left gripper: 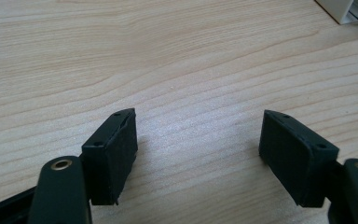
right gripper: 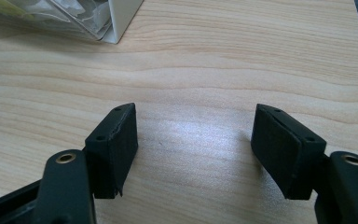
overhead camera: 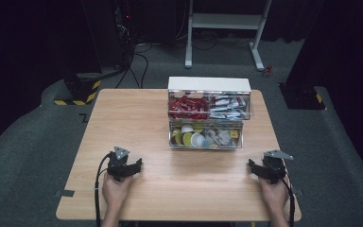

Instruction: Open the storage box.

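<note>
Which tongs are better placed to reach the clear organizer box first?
Roughly even; slight edge to the left tongs, which sit nearer the box. The right tongs rest by the table edge. Both are open and empty.

Wooden table (overhead camera: 137,118) bearing a clear two-tier organizer (overhead camera: 208,113) of sachets and capsules at its far middle; left gripper (overhead camera: 124,165) and right gripper (overhead camera: 264,168) rest near the front edge, well apart.

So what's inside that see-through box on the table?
The clear box has two levels. Up top sit red packets beside white packets. Below are small round cups, yellow and white. Whatever lies beneath those piles is covered.
</note>
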{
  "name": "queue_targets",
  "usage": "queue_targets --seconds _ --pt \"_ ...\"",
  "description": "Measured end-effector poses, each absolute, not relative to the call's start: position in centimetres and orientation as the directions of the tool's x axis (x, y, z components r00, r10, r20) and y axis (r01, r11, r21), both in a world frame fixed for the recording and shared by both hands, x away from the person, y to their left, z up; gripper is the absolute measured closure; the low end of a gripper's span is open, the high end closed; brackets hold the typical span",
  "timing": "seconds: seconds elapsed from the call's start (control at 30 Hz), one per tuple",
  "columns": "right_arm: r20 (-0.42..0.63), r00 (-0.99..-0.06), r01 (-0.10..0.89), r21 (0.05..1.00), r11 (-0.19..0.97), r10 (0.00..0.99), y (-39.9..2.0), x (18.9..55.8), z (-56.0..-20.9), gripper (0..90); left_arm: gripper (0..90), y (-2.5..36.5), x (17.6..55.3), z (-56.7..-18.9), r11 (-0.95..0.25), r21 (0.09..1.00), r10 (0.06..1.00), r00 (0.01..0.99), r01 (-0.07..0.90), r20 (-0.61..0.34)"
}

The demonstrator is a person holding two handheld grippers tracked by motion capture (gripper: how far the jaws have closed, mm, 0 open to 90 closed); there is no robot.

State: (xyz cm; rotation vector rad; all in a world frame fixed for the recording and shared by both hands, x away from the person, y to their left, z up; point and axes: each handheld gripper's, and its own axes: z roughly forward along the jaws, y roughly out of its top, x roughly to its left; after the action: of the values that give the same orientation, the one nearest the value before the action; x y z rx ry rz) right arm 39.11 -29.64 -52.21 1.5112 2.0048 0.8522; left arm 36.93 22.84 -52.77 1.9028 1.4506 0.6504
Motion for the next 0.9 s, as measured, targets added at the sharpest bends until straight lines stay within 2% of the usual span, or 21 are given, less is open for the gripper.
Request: queue_targets --seconds 0.3,0.5,0.77,0.9 --pt "-0.010 -0.254 0.667 0.722 0.183 0.967 -29.57 39.07 -52.23 27.5 29.0 22.87 36.94 -52.77 -0.173 0.748 0.965 0.264 0.640 -0.002" --pt "-0.012 -0.218 0.685 0.711 0.161 0.976 -29.59 39.22 -52.31 15.5 29.2 22.91 36.93 -52.75 -0.177 0.746 0.964 0.265 0.642 0.000" --pt "-0.009 -0.204 0.691 0.707 0.150 0.979 -29.36 39.12 -52.30 14.4 29.2 22.93 36.90 -52.73 -0.178 0.744 0.964 0.265 0.644 0.001" --pt "-0.012 -0.229 0.687 0.707 0.170 0.973 -29.26 39.14 -52.31 14.4 28.7 22.89 36.91 -52.76 -0.179 0.746 0.964 0.264 0.642 0.003"
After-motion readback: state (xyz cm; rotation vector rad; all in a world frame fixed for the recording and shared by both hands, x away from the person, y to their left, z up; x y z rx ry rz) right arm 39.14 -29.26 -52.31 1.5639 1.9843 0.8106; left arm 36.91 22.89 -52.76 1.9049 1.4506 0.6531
